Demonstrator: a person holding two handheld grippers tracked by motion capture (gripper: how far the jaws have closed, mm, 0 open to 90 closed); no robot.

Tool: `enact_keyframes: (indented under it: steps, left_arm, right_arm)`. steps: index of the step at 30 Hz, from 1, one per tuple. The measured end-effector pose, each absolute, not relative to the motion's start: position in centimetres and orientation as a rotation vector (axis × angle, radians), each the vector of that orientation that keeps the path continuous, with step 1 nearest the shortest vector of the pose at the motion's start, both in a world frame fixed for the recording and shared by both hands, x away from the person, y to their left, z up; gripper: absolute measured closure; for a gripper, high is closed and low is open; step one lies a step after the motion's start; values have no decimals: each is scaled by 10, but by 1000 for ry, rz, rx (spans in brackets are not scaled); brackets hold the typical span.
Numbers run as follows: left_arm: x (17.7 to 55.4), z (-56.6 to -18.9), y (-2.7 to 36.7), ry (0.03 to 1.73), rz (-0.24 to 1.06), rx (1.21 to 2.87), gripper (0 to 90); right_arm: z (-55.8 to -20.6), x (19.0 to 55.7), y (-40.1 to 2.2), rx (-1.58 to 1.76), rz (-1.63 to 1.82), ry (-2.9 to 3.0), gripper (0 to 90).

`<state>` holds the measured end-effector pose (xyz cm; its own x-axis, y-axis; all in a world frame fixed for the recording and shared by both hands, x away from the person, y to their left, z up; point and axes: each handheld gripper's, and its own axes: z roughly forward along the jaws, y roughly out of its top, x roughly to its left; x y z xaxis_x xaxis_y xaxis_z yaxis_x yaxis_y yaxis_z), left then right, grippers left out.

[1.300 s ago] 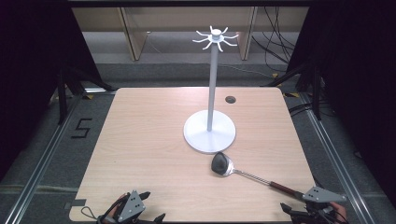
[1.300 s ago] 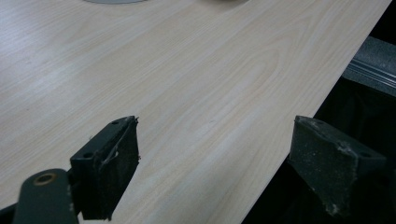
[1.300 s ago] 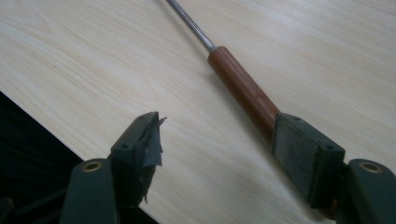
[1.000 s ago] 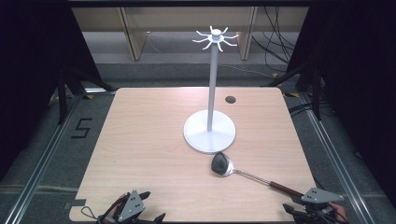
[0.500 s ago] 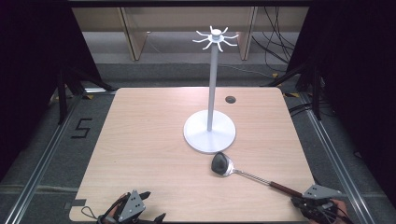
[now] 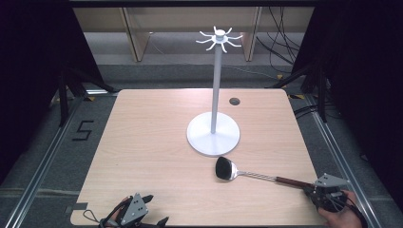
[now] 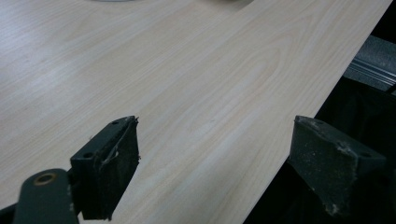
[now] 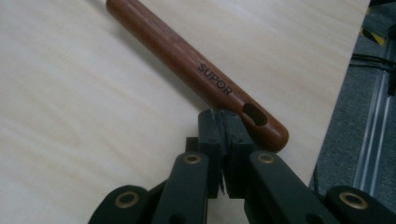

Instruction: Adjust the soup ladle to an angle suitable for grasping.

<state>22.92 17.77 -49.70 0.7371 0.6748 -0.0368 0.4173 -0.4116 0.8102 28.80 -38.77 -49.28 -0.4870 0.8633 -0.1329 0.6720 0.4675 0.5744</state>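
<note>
The ladle (image 6: pixel 247 174) lies on the surface just in front of the rack (image 6: pixel 213 136), and the right hand-held gripper (image 8: pixel 223 122), clenched empty against its handle end, must reopen to grasp it.

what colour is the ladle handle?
Reddish-brown wood on the ladle handle, clearest in the right gripper view.
</note>
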Motion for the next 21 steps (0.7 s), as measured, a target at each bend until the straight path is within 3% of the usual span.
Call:
enact_keyframes:
  steps: [17,21]
  left_arm:
    - [231,-494,182,800,398,2111,152]
    - [229,-496,179,835,379,2050,152]
  right_arm:
    - [-485,372,-362,1310,583,2296,856]
    - [-486,389,-355,1318,576,2301,852]
